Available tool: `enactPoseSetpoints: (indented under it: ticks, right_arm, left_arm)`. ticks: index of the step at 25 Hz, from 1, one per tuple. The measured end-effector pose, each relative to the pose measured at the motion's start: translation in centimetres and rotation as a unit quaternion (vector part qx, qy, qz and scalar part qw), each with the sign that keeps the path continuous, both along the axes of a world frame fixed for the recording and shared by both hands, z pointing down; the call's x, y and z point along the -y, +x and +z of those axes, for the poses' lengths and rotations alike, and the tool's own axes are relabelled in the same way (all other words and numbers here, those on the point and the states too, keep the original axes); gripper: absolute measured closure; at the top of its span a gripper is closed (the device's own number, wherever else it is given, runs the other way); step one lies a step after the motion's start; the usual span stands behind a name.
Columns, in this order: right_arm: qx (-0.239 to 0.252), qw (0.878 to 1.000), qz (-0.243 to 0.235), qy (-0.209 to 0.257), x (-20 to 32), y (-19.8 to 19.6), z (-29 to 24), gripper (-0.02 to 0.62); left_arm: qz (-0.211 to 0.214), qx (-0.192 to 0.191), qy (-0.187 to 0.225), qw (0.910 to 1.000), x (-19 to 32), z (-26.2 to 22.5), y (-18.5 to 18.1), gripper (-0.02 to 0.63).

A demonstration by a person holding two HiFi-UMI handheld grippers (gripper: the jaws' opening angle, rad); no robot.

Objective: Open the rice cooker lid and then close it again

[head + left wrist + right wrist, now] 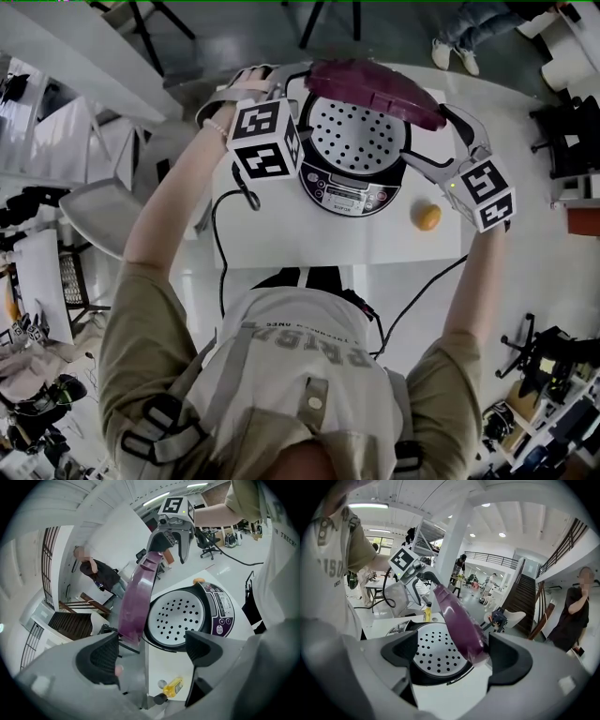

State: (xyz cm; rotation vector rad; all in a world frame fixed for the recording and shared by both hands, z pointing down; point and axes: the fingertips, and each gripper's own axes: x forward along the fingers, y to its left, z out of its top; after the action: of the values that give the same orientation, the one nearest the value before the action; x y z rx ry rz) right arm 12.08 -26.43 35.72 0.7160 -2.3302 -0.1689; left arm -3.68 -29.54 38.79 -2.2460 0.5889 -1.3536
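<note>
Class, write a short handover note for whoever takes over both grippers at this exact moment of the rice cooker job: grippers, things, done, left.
Grippers: left gripper open and empty, near the raised purple lid; right gripper open, lid edge between its jaws, unclamped.
Things: rice cooker on the white table, perforated plate exposed.
Done: lid opened.
Left: lower the lid until it shuts.

I had the white table (281, 246) in view, the rice cooker (354, 183) sitting mid-table toward the far edge. Right of it lay a small round orange thing (428, 217). A little yellow bottle (174, 685) sat left, and a black cable (217, 246) ran off the near-left edge.
</note>
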Motion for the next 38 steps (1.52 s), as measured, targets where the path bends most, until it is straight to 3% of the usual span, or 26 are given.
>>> enactPoseSetpoints:
  ticks: [38]
  right_arm:
    - [-0.015,0.997,-0.026,-0.068,-5.6,-0.3,5.8,0.15]
  left_arm:
    - [0.035,0.048,-0.043,0.9973,-5.4,6.3,-0.7,0.143]
